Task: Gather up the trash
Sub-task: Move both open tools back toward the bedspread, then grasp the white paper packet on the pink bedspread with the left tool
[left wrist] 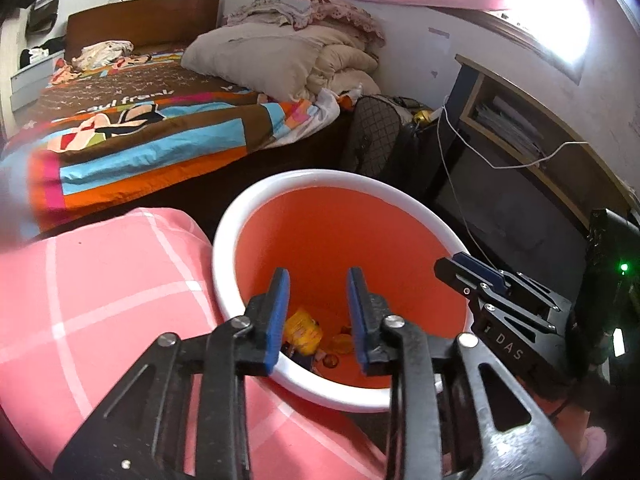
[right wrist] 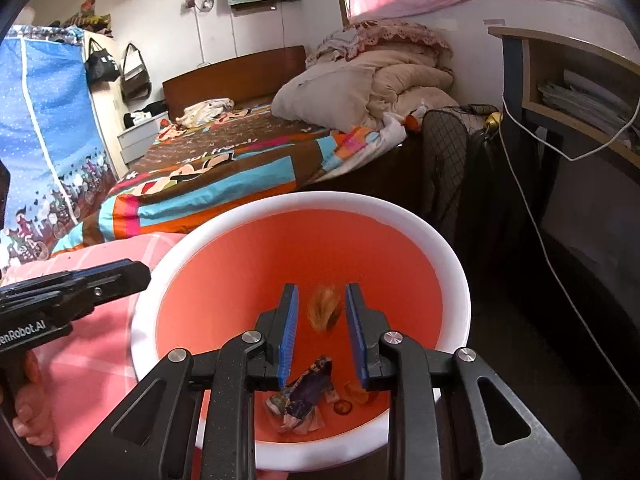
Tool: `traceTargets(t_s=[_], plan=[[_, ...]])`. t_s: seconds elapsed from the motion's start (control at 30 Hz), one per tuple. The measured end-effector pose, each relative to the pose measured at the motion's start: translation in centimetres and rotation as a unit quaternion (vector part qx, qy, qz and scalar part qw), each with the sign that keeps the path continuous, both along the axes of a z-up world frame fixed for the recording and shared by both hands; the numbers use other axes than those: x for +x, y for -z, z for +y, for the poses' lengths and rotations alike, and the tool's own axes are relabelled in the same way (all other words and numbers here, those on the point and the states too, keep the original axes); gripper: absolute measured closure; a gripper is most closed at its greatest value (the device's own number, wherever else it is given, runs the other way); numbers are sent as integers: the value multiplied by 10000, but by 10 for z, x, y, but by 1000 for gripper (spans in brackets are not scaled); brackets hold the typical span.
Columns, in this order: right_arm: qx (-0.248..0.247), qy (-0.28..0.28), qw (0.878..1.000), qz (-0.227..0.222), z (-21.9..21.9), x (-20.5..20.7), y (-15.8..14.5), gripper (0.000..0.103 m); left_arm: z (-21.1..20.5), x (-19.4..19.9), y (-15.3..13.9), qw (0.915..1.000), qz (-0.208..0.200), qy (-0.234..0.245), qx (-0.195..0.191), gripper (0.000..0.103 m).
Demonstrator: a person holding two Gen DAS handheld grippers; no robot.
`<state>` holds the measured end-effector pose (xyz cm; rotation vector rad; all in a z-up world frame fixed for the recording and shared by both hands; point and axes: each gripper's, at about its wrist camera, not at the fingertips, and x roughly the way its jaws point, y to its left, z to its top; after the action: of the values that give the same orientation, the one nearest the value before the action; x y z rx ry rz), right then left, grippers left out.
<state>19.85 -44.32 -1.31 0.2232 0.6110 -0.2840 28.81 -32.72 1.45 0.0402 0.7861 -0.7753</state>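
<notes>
Jaws apart over bin (right wrist: 452,264) (bed (right wrist: 224,168) behind)

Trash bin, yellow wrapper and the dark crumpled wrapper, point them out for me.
trash bin (left wrist: 228,240), left wrist view, white rim.
yellow wrapper (left wrist: 302,330), left wrist view, its middle.
dark crumpled wrapper (right wrist: 304,394), right wrist view, its middle.
</notes>
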Motion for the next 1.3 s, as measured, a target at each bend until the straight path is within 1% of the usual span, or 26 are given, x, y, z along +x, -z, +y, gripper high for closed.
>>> traceTargets(t_s=[0.03, 0.07, 0.13, 0.2, 0.3, 0.37, 0.4, 0.43, 0.5, 0.53, 0.57, 0.6, 0.67, 0.7, 0.73, 0.77, 0.83, 0.87, 1.0, 1.03, 1.1, 1.17, 1.23, 1.3], plan=[[13, -1, 10000, -4, 0, 1, 0, 78, 1, 1, -1, 10000, -18, -25, -5, 68], [28, 2, 10000, -11, -1, 0, -1, 71, 3, 0, -2, 10000, -48, -67, -20, 67], [77, 14, 9999, -76, -1, -1, -2, 59, 6, 1, -3, 9999, -86, -126, -44, 65], [101, 7, 9999, -103, -2, -1, -4, 58, 10, 0, -6, 9996, -128, -212, -94, 63], [112, 1, 9998, -143, -2, -1, -7, 57, 19, -1, -11, 9989, -212, -356, -207, 57], [104, 19, 9998, -176, 0, 0, -9, 51, 27, -4, -16, 9979, -324, -478, -293, 50], [91, 28, 9997, -205, 1, -1, -11, 50, 30, -4, -18, 9975, -371, -519, -316, 48], [77, 35, 9997, -247, 2, -1, -12, 46, 34, -7, -20, 9968, -444, -575, -343, 45], [82, 27, 9994, -330, 4, -2, -16, 33, 45, -10, -27, 9947, -599, -732, -394, 35], [89, 20, 9993, -376, 6, -3, -17, 27, 50, -11, -30, 9934, -666, -832, -422, 24], [86, 6, 9990, -443, 8, -3, -20, 24, 55, -12, -32, 9922, -717, -915, -450, 14], [54, -7, 9987, -511, 10, -4, -23, 22, 64, -14, -36, 9896, -827, -1073, -490, 11], [-23, -9, 9982, -602, 15, -4, -27, 14, 75, -17, -40, 9855, -986, -1288, -491, 2], [-39, -21, 9979, -654, 18, -4, -29, 11, 81, -18, -42, 9828, -1073, -1426, -469, 1], [-31, -58, 9972, -749, 21, -4, -32, 1, 87, -20, -44, 9799, -1162, -1552, -461, 0], [-17, -82, 9964, -844, 24, -5, -34, 0, 96, -23, -46, 9760, -1281, -1696, -466, 0], [-5, -164, 9940, -1083, 31, -7, -40, 0, 108, -26, -48, 9713, -1404, -1862, -464, 0], [-24, -199, 9927, -1191, 35, -9, -42, 0, 117, -28, -50, 9673, -1491, -2001, -464, 0], [-154, -344, 9855, -1654, 57, -12, -54, 0, 144, -37, -55, 9560, -1746, -2309, -466, 0], [-165, -375, 9843, -1716, 61, -12, -55, 0, 152, -40, -56, 9536, -1809, -2363, -460, 0], [-182, -452, 9821, -1818, 70, -11, -58, 0, 165, -44, -58, 9513, -1904, -2388, -426, 0], [-210, -531, 9820, -1800, 82, -7, -58, 0, 173, -47, -58, 9511, -1935, -2395, -243, 0], [-248, -664, 9827, -1714, 93, 0, -57, 0, 180, -46, -54, 9509, -1894, -2441, 189, 0], [-321, -856, 9841, -1525, 107, 9, -53, 0, 185, -42, -49, 9506, -1812, -2475, 485, 0]])
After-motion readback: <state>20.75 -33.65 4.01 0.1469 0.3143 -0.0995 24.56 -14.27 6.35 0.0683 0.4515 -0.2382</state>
